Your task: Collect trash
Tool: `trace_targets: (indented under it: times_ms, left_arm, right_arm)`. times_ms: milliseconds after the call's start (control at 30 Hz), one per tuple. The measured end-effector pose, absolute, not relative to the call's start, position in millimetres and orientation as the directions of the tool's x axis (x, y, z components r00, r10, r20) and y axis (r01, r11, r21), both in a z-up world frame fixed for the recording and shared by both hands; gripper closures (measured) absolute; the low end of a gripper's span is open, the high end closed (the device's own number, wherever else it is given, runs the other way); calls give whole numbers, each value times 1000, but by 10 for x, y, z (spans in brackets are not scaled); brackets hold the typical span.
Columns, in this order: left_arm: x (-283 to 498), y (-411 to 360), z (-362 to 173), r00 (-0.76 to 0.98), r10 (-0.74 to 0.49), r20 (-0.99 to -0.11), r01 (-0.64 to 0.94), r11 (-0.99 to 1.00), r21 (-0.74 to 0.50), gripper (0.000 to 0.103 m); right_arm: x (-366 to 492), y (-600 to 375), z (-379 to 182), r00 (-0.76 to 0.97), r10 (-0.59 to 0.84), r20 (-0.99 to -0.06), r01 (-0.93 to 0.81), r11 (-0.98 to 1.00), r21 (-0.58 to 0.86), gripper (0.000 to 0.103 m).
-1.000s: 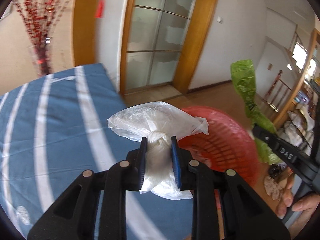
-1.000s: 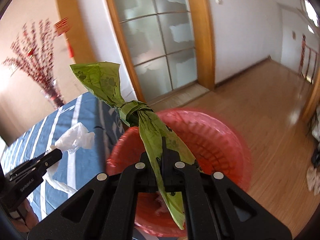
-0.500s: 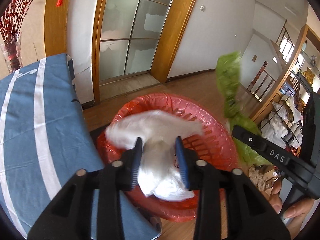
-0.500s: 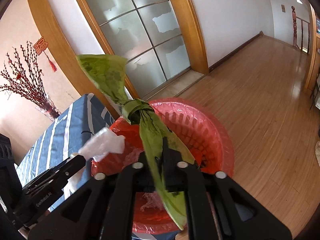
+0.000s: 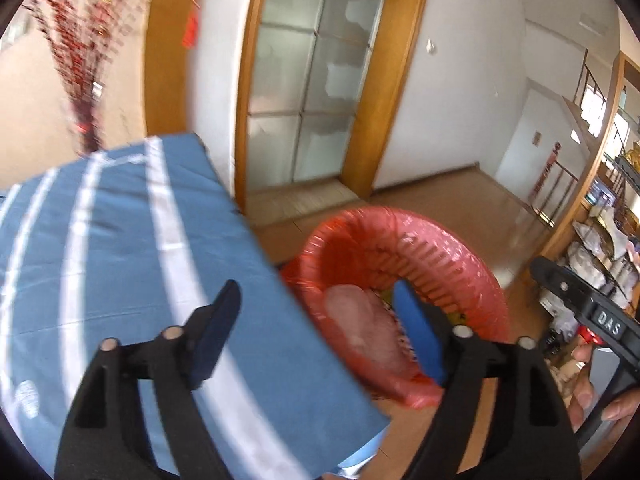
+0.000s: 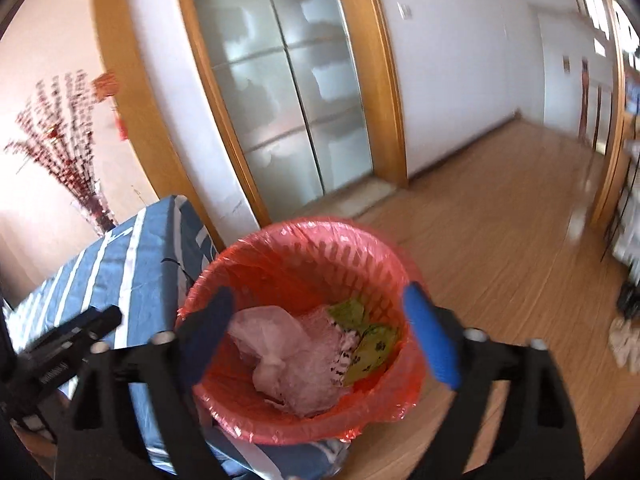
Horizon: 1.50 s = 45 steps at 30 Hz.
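Observation:
A red mesh basket lined with a red bag (image 5: 440, 264) (image 6: 304, 227) stands on the floor beside the blue cloth. Inside it lie a knotted white plastic bag (image 5: 360, 332) (image 6: 288, 356) and a green plastic bag (image 6: 370, 344). My left gripper (image 5: 316, 300) hangs over the cloth's edge and the basket, jaws opening wide with nothing pressed between them. Above the basket, my right gripper (image 6: 316, 304) also has its jaws opening, and both bags lie loose below it. Each gripper shows in the other's view: right (image 5: 580, 308), left (image 6: 72, 336).
A blue cloth with white stripes (image 5: 100, 248) (image 6: 120, 252) covers the surface left of the basket. Behind stand a wood-framed frosted glass door (image 5: 304, 100) and a vase of red branches (image 6: 68, 140). Wooden floor (image 6: 500, 220) spreads right; cluttered shelves (image 5: 600, 248) line the far right.
Both grippers have opened and let go of their bags; the white and the green bag now lie in the basket. The left view has swung back over the cloth.

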<state>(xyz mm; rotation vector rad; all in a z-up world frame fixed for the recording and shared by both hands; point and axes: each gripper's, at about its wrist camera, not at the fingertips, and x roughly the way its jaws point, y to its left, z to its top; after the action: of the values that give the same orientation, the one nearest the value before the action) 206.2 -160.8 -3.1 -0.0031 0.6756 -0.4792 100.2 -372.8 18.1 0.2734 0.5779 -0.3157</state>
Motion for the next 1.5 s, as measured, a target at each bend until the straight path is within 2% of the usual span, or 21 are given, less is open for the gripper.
trace_targets:
  times_ms: [133, 500, 767, 967, 1500]
  left_arm:
    - [1680, -1151, 116, 778, -342, -527, 348, 933, -92, 4]
    - [882, -409, 198, 891, -109, -440, 143, 989, 45, 4]
    - [529, -173, 201, 919, -48, -391, 63, 998, 24, 4]
    - [417, -140, 111, 908, -42, -418, 56, 998, 21, 4]
    - [327, -174, 66, 911, -18, -412, 37, 999, 38, 4]
  right_arm:
    - [759, -3340, 254, 811, -278, -515, 367, 927, 77, 2]
    - [254, -2675, 299, 834, -354, -424, 394, 919, 7, 2]
    - [75, -2351, 264, 832, -379, -405, 389, 919, -60, 2]
    - [-5, -2282, 166, 808, -407, -426, 412, 907, -85, 2]
    - [-90, -2189, 76, 801, -416, -431, 425, 902, -82, 2]
